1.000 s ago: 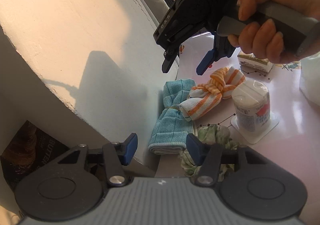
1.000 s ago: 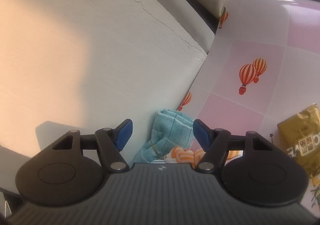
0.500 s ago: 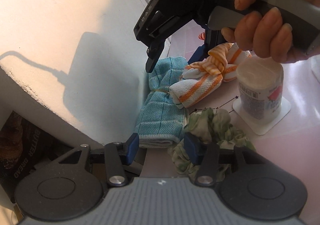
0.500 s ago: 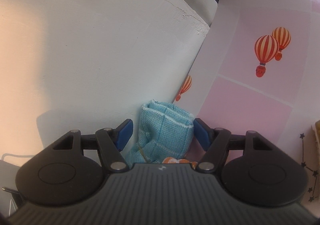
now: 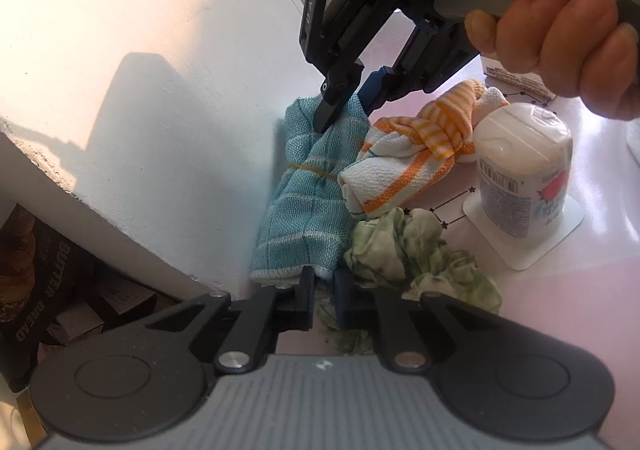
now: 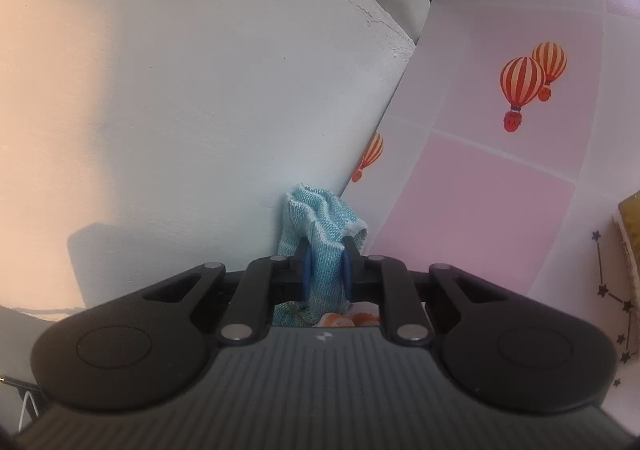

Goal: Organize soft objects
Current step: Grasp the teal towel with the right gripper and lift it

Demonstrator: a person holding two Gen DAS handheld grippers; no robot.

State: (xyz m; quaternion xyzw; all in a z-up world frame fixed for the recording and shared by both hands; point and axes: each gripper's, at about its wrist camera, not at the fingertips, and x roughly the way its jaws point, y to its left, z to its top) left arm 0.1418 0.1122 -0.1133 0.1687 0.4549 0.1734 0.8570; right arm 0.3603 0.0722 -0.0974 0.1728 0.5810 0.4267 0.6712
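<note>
A rolled blue towel (image 5: 308, 190), bound round its middle by a thin yellow rubber band (image 5: 312, 169), lies on the pink table covering (image 5: 560, 310) tight against the white wall (image 5: 160, 90). Both grippers have hold of it, one at each end.

The left gripper (image 5: 322, 292) has its blue pads drawn close together on the near hem of the towel, at the corner beside the green cloth; a narrow strip of the white edging sits pinched between them. A little of the crumpled green patterned cloth (image 5: 416, 250) shows in the gap under the pads, and it is hard to tell whether any of it is caught too.

The right gripper (image 6: 326, 270), held by a person's hand (image 5: 560, 50), comes down onto the far end of the towel. In the right wrist view its two blue pads squeeze a bunched fold of the blue weave between them, with the towel's end rising above the fingertips and leaning on the wall.

Just right of the blue towel, touching it, lies a knotted white towel with orange stripes (image 5: 412, 158). The green cloth sits in front of that one, against the blue towel's near corner. A small white plastic cup with a sealed lid (image 5: 524, 170) stands upside down on the covering to the right, near the striped towel. A dark bread bag (image 5: 36, 278) shows below the wall's edge at far left.
</note>
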